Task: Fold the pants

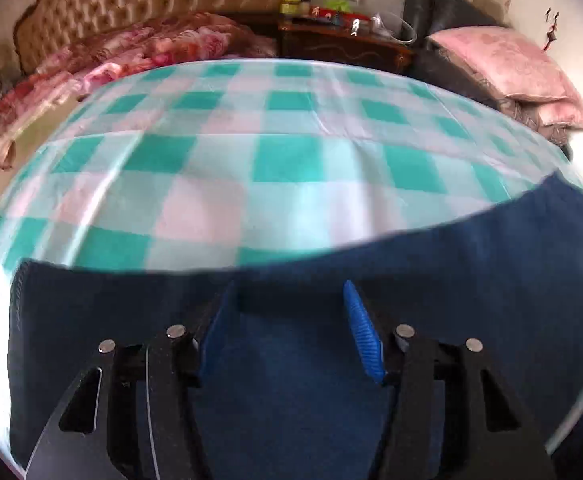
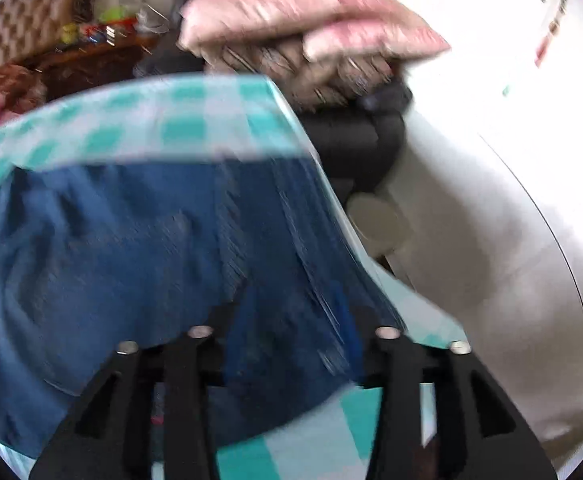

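Note:
Dark blue pants (image 1: 491, 264) lie on a table with a green-and-white checked cloth (image 1: 227, 152). My left gripper (image 1: 291, 292) is open, its blue fingers (image 1: 361, 332) spread above the pants' near edge, nothing between them. In the blurred right wrist view the pants (image 2: 111, 240) cover the cloth (image 2: 179, 120) up to the table's right edge. My right gripper (image 2: 291, 316) hangs over the pants; its fingertips are lost in blur against the blue fabric.
Behind the table are a tufted bed headboard (image 1: 151, 4), a floral blanket (image 1: 139, 48), a cluttered dark nightstand (image 1: 347, 40) and pink pillows (image 1: 507, 64). To the table's right are a dark chair (image 2: 355, 144) and white floor (image 2: 491, 220).

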Tool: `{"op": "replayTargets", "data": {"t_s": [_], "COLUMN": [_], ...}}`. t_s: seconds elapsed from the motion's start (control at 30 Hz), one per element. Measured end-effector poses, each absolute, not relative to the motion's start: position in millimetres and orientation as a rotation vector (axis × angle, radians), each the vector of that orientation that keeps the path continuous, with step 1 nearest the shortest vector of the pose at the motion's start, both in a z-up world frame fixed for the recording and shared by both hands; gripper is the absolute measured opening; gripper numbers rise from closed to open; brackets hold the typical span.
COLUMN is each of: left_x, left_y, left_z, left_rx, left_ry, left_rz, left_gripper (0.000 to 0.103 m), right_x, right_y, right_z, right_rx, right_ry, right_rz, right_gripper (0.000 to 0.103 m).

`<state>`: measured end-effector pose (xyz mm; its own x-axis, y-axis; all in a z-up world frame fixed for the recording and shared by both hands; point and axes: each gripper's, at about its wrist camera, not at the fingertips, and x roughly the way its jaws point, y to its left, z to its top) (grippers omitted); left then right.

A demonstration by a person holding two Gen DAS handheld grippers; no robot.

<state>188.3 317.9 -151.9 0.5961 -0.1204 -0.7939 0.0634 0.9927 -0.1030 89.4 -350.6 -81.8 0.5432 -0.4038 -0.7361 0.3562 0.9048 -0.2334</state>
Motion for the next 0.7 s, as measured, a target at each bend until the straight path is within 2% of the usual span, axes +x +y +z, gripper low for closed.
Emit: {"op": "replayTargets", "data": {"t_s": [0.1, 0.2, 0.4, 0.47, 0.5, 0.57, 0.7], "left_x": [201, 196, 164, 167, 163, 154, 129], "left_y": [364, 405, 431, 446, 456, 475, 490], "left_z": [-151, -144, -128, -136, -136, -128, -104], "left_rx": [-0.103, -0.196, -0.199, -0.138, -0.194, -0.279, -0.408], "left_ry": [0.911, 0.893, 0.877, 0.928, 0.916, 0.86, 0.752], "left_rz": [0.147, 0.193, 0.246, 0.328, 0.313, 0.415, 0.378], "left_gripper": [0.055, 0.055, 0.055, 0.054, 0.055, 0.051, 0.053], "right_x": [113, 142, 196, 194, 193, 190, 185], "right_y": [-340, -332, -362, -361, -359, -364, -367], "right_z": [-69, -75, -120, -126, -127, -131, -126], "right_rx": [-0.115, -0.213, -0.243, -0.3, -0.318, -0.286, -0.238], "right_ry": [0.842, 0.846, 0.943, 0.931, 0.931, 0.935, 0.911], "right_rz": [-0.35, -0.276, -0.282, -0.304, -0.336, -0.37, -0.391], "right_gripper": [0.056, 0.056, 0.056, 0.058, 0.06, 0.064, 0.068]}}
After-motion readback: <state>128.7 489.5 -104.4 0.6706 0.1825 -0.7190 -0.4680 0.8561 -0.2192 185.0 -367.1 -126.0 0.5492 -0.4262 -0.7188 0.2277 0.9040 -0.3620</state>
